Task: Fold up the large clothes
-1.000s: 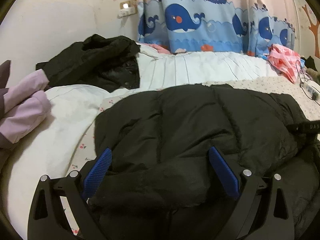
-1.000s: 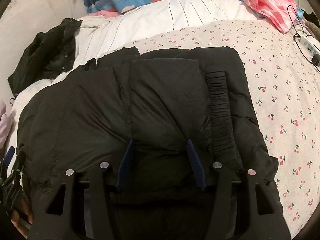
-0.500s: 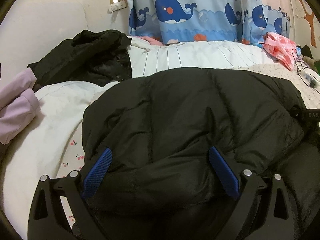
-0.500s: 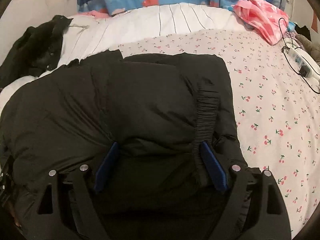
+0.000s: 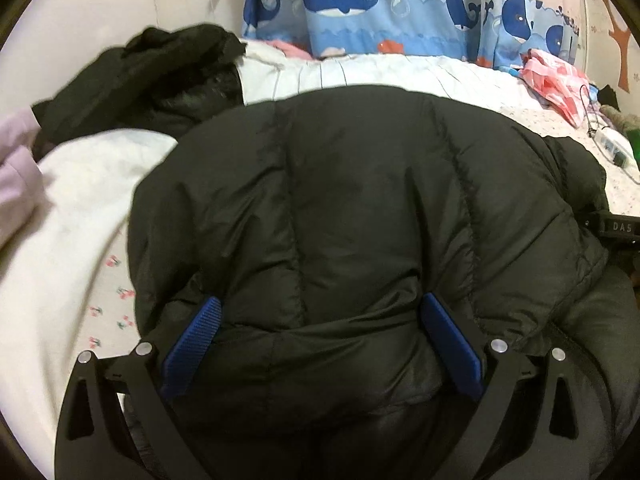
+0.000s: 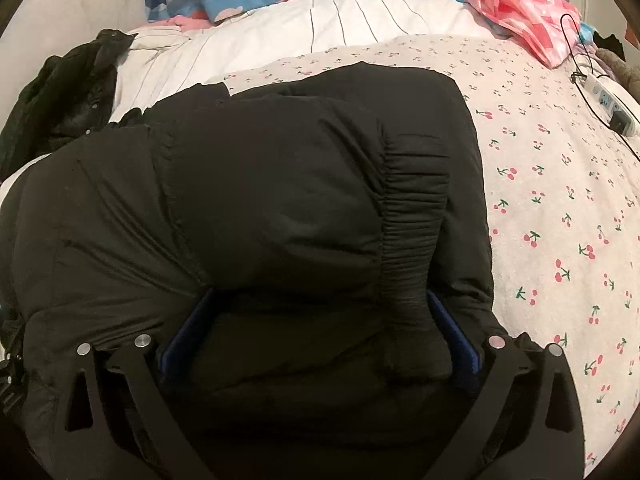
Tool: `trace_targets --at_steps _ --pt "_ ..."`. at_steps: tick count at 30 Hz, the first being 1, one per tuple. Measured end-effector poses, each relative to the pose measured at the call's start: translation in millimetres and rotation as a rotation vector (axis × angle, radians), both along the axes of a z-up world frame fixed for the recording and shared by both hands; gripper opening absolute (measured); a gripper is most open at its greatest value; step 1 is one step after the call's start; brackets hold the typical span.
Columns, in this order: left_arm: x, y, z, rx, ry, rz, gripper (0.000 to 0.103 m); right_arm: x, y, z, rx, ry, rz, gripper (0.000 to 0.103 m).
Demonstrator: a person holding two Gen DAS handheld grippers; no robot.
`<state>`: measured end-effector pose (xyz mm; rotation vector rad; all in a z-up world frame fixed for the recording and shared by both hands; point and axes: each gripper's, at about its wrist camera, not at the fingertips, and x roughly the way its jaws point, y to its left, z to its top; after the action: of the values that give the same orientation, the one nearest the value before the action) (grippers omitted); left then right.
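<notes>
The black jacket (image 6: 280, 208) bulks directly ahead of both grippers, filling the near bed. Right of it, the cherry-print sheet (image 6: 552, 208) lies open up to the power strip (image 6: 608, 108) and its cord. To the left, a second dark garment (image 5: 152, 76) and white bedding (image 5: 72, 208) crowd the way.

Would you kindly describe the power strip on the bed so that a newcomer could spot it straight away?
Start from the bed's cherry-print sheet and follow it to its far right edge. Just below the crumpled pink checked cloth lies the power strip, a white bar with a black plug seated in it and a thin black cord looping away. It is the only hard, boxy thing among soft fabrics.
</notes>
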<state>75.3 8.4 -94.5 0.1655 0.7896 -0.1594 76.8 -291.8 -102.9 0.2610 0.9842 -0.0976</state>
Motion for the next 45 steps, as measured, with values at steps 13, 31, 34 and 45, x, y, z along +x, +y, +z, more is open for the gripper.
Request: trace_targets --at_steps 13,31,34,45 --pt "-112 108 69 -0.261 0.150 0.014 0.096 -141 -57 112 0.137 -0.166 0.048 0.096" --pt "-255 152 -19 -0.601 0.454 -0.018 0.096 -321 -76 22 0.664 0.030 0.253 0.096" --pt "-260 151 -21 -0.617 0.455 -0.014 0.096 -320 -85 20 0.788 -0.008 0.217 0.097" --pt "-268 160 -14 -0.689 0.477 0.037 0.029 -319 -62 13 0.676 0.119 0.255 0.027"
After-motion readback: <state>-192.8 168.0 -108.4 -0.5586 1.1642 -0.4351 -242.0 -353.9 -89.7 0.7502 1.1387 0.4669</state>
